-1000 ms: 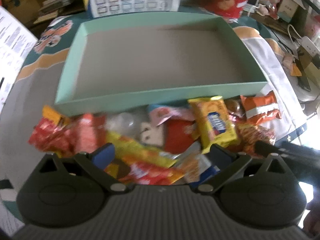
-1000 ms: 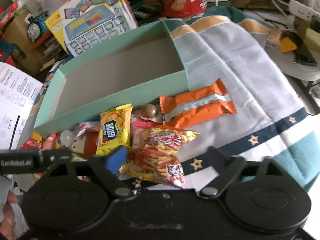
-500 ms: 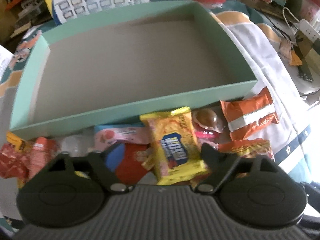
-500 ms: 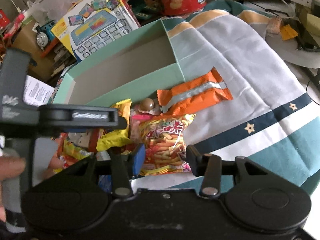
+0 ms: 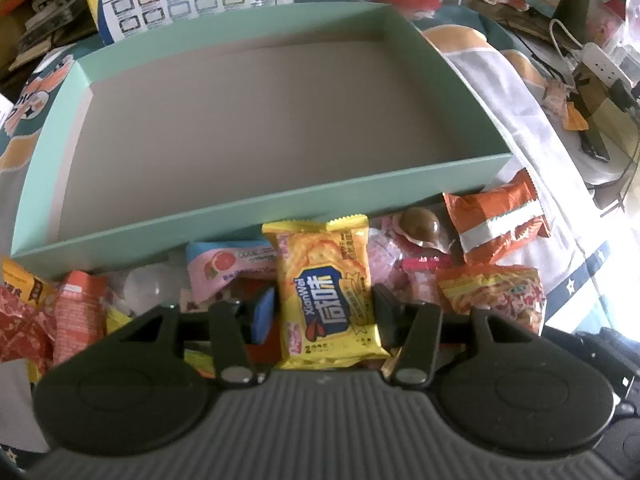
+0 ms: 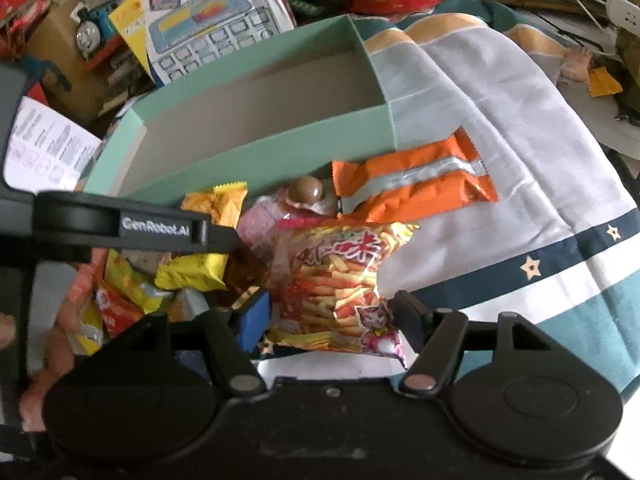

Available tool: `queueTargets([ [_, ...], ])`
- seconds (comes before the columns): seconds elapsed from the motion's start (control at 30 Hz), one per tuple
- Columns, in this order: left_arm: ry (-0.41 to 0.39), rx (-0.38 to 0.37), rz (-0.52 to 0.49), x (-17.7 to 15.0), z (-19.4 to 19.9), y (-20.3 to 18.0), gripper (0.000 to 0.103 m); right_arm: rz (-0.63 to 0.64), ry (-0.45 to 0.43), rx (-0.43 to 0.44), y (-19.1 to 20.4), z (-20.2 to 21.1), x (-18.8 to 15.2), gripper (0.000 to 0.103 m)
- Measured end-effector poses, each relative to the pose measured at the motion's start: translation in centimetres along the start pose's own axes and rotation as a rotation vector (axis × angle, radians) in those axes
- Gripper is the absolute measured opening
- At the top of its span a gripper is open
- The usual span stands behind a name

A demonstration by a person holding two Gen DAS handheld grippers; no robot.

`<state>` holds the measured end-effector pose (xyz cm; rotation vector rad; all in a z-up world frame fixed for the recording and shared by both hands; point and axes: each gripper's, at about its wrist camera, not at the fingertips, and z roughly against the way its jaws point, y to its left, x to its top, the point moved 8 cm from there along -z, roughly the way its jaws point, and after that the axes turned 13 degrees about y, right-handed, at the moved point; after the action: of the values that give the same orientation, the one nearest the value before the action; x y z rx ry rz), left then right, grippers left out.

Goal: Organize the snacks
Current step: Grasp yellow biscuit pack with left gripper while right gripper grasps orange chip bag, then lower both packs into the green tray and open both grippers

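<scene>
Your left gripper [image 5: 324, 312] has just been closing, jaws now narrowing around the yellow cracker pack [image 5: 326, 292]; whether the pads are pressing, I cannot tell. It may be slipping on that slick wrapper. Your right gripper [image 6: 332, 312] is straddling the fries bag [image 6: 340, 280], half open. The green box [image 5: 260, 216] is sitting empty.

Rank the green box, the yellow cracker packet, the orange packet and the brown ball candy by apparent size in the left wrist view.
1. green box, by far the largest.
2. yellow cracker packet and orange packet: they look alike; the cracker packet lies nearer the camera, so I leave them unranked.
3. brown ball candy, smallest.
</scene>
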<state>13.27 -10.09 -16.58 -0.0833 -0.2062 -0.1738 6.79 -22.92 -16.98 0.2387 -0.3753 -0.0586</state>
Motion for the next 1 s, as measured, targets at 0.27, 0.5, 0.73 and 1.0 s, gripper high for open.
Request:
queueTargets([
  [0.27,-0.037,-0.083,-0.028,-1.2,3.0,0.4,0.049,-0.032,-0.039,0.024,-0.8,3.2,0.6,0.046],
  [0.5,-0.117,-0.142,-0.021,-0.1,7.3,1.9,0.049,-0.007,-0.098,0.026,-0.6,6.5,3.9,0.046],
  [0.73,-0.162,-0.107,0.031,6.7,8.6,6.2,0.049,0.07,-0.145,0.056,1.2,7.1,13.4,0.046],
  [1.0,-0.136,-0.086,0.066,15.7,2.7,7.3,0.049,0.105,-0.07,0.056,2.9,-0.6,24.9,0.046],
])
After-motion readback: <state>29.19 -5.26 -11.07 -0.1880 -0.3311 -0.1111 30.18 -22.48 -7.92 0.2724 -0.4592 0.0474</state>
